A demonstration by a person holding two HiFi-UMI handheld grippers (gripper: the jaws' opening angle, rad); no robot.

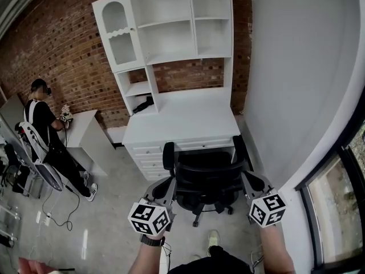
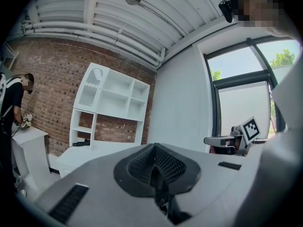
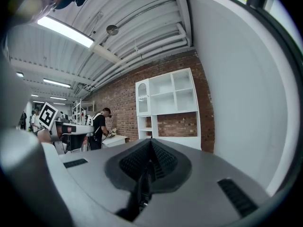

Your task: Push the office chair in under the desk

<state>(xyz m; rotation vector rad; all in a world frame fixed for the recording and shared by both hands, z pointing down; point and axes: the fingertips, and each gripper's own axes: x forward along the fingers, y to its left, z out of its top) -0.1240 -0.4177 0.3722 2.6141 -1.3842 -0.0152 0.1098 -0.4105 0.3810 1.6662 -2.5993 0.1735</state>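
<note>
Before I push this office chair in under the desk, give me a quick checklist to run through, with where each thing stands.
1. Office chair lined up with the desk opening: ok, it faces the gap beside the drawers.
2. Chair under the desk: not ok, it stands out in front of it.
3. Left gripper ready to push: ok, jaws together with nothing between them.
4. Right gripper ready to push: ok, jaws together and empty.
5. Both grippers touching the chair back: cannot tell; they sit at its two sides in the head view.
6. Bystander out of the way: ok, the person stands far left at a side table.
</note>
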